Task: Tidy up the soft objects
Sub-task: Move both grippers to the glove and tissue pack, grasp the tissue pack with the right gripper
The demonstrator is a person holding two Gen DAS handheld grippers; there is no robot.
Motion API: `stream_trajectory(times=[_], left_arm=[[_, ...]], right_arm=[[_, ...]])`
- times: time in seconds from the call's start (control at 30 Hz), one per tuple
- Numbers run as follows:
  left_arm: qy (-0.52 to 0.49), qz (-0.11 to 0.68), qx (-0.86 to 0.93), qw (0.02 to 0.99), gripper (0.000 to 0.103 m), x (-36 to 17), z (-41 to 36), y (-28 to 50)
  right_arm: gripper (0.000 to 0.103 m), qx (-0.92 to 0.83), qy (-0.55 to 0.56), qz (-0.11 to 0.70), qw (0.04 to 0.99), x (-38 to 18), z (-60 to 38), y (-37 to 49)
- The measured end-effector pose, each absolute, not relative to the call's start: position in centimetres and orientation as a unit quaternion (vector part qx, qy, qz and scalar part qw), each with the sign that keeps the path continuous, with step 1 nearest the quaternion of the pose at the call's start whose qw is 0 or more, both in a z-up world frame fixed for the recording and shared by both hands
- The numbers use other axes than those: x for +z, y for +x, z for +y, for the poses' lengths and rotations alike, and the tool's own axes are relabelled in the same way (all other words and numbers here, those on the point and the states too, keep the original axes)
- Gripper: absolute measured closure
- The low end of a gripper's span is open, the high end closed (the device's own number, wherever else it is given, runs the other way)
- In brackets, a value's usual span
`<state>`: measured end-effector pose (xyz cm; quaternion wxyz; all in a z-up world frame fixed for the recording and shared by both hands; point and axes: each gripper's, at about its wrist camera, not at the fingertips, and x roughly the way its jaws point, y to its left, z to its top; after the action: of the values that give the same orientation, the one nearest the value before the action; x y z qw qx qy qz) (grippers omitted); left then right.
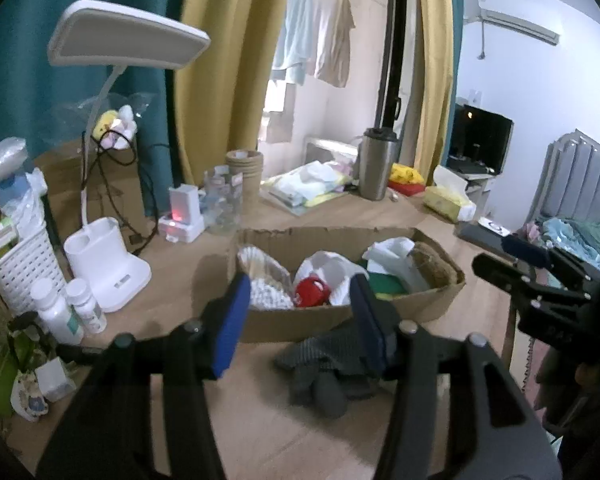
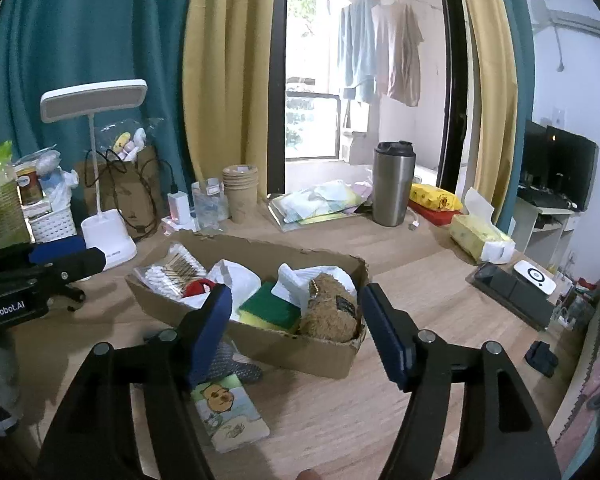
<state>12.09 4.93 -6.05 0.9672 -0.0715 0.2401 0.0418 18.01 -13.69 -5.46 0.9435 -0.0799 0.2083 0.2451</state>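
A shallow cardboard box stands on the wooden table and holds soft things. In the right wrist view the box contains a brown plush bear, a green and yellow sponge, a white plastic bag, a red item and a pack of cotton swabs. A grey knitted glove lies on the table in front of the box, just under my left gripper, which is open and empty. My right gripper is open too, with nothing between its pads, in front of the bear's end of the box.
A cartoon-bear packet lies near the front. A white desk lamp, two white bottles and a basket crowd the left. A steel tumbler, paper cups and a tissue box stand behind. The table edge runs at the right.
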Motion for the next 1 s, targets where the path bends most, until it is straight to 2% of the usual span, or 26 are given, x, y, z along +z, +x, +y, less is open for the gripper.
stream_trajectory(times=[0.2, 0.27, 0.3, 0.67, 1.0], left_arm=[[-0.074, 0.233, 0.038, 0.969, 0.043, -5.8, 4.9, 10.7], [-0.074, 0.231, 0.037, 0.969, 0.029, -5.8, 4.9, 10.3], [-0.074, 0.229, 0.036, 0.970, 0.027, -5.8, 4.8, 10.1], [-0.074, 0.236, 0.032, 0.968, 0.026, -6.9, 4.6, 8.7], [-0.078, 0.258, 0.038, 0.962, 0.026, -8.8, 5.0, 9.2]], right_arm=[[0.031, 0.242, -0.077, 0.203, 0.946, -4.9, -14.1, 16.6], [0.031, 0.241, -0.076, 0.202, 0.946, -4.8, -14.2, 16.3], [0.031, 0.241, -0.076, 0.201, 0.946, -4.8, -14.2, 16.1], [0.031, 0.246, -0.083, 0.206, 0.944, -5.6, -14.1, 14.9], [0.031, 0.277, -0.076, 0.244, 0.926, -9.1, -12.8, 15.8]])
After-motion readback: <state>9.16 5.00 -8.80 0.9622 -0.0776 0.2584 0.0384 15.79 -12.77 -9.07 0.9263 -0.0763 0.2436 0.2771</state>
